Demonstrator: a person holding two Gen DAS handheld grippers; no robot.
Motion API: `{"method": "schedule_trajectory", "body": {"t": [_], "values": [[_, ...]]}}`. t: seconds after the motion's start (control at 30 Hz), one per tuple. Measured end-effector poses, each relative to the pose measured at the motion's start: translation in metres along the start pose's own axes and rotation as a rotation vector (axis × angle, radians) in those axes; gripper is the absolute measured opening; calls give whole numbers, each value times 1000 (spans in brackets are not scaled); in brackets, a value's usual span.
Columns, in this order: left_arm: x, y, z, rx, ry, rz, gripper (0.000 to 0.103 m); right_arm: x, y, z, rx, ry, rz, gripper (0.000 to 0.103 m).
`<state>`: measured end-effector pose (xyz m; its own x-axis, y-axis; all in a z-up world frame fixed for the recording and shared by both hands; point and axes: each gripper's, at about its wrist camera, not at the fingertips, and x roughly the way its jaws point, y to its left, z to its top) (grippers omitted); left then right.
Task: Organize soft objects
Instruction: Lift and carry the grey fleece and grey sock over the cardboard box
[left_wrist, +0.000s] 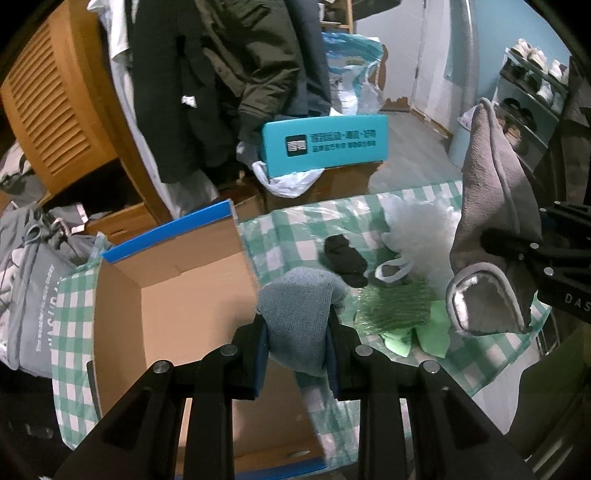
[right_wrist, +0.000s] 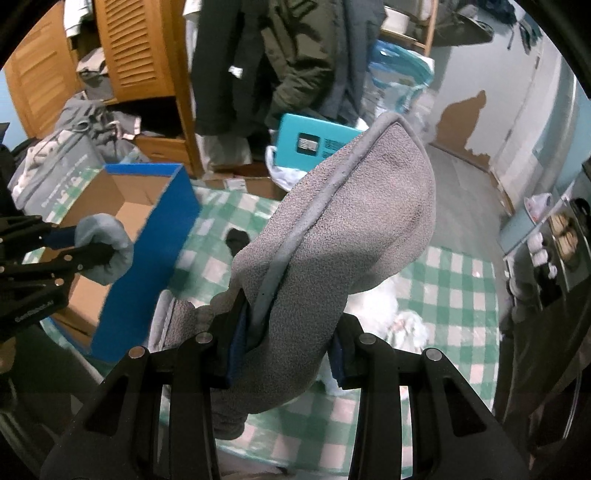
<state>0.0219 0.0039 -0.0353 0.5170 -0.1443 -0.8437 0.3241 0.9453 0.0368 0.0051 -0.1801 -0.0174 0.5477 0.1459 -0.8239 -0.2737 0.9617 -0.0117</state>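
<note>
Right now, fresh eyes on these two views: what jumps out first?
The right gripper clamps a big grey fleece slipper held up over the green checked tablecloth, filling its view. The left gripper is shut on a rolled blue-grey cloth beside the open cardboard box, which looks empty.

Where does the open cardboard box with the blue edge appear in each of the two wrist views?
Left wrist view: the cardboard box lies lower left, ahead of the left claw.
Right wrist view: it stands at the left, behind the left claw.
Shared landmark: the teal box.
</note>
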Motion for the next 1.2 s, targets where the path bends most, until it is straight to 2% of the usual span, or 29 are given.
{"method": "schedule_trajectory", "body": {"t": [0.77, 1.2], "values": [[-5, 91, -34, -150, 21, 88, 26, 26, 122, 53, -191, 12, 159, 36], [3, 143, -56, -232, 56, 137, 26, 57, 180, 65, -295, 74, 222, 36]]}}
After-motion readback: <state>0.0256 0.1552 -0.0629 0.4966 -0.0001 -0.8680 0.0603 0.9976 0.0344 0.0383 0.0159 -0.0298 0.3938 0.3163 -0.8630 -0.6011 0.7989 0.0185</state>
